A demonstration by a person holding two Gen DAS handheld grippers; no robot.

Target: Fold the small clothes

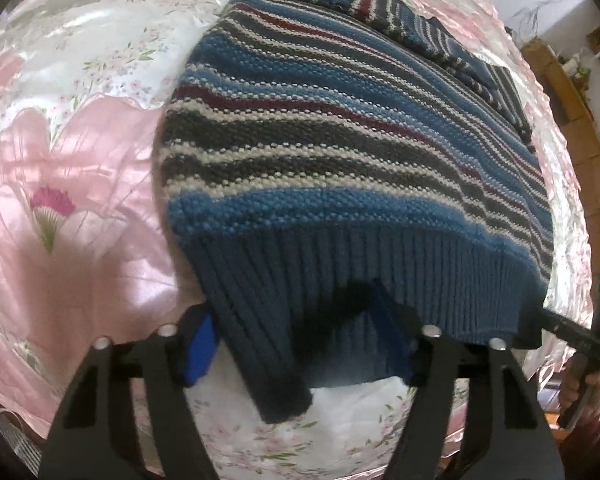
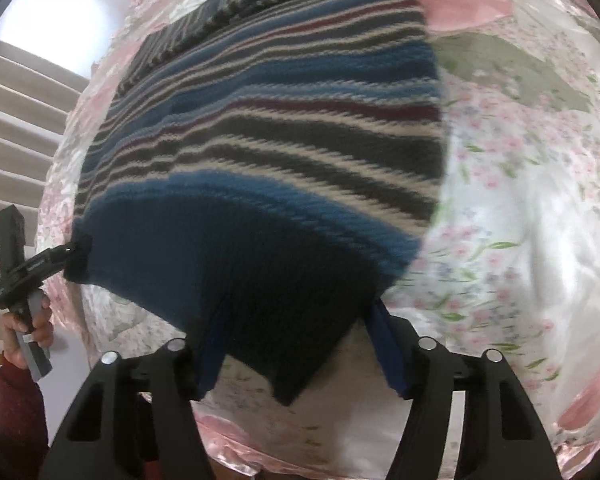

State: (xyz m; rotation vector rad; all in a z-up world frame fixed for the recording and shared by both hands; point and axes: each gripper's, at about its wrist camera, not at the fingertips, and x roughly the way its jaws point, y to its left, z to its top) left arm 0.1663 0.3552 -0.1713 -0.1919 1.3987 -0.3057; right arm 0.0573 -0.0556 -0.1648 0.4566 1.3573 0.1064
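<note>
Left wrist: left hand-held gripper (image 1: 300, 344) grasps sweater (image 1: 340, 152) hem, lifted at bed's (image 1: 80, 168) near edge | Right wrist: right hand-held gripper (image 2: 300, 356) grasps hem too; thick rib could slip loose, skewing fold | floral satin bedspread; blinds (image 2: 16, 128) beyond bed's left edge.

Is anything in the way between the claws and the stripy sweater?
No. The sweater hem already lies between the fingers of both the left claw and the right claw, with nothing visible between claw and cloth.
</note>
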